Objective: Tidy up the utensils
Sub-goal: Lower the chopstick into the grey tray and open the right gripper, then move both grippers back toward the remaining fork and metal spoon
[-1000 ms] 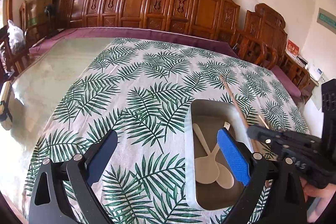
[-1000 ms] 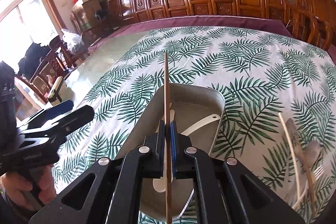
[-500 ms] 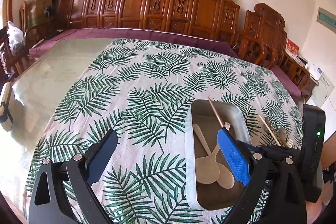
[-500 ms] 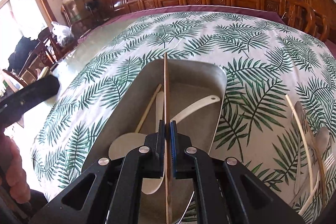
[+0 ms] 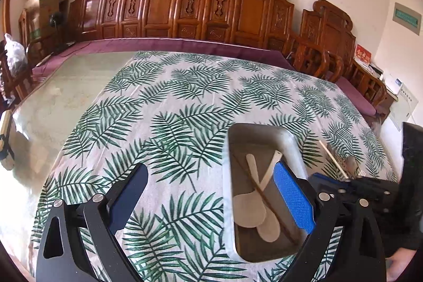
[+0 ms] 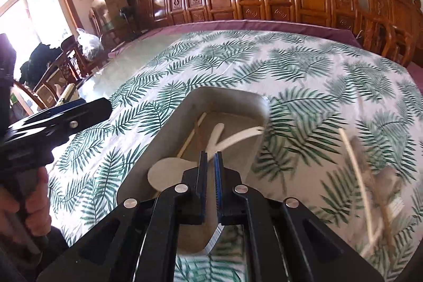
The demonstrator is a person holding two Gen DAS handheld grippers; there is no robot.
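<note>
Since a second ago the brown chopstick [image 5: 264, 198] has left your right gripper [image 6: 210, 163]: it was pinched upright between the pads, and it now lies in the tray [image 5: 228, 176], slanting across the two pale spoons [image 5: 249, 208] beside a pale chopstick [image 6: 191, 135]. Your right jaws show only a narrow slit with nothing between them, so treat them as closed and empty, poised over the near end of the tray.

Your left gripper [image 5: 208, 200] is spread wide and holds nothing; its blue pad [image 5: 293, 198] hangs over the tray's right rim.

What remains is the loose pile [image 6: 375, 184] on the leaf cloth [image 5: 171, 102], to the right of the tray: a pale chopstick [image 6: 355, 165] and what look like a clear spoon and a fork, blurred here. That pile lies right of your right jaws and well away from the left ones, so the right hand is the nearer. The chopstick's long axis runs roughly away from you, close to the line your jaws point along. You will likely need to open, swing right, and close across the stick, not along it.
</note>
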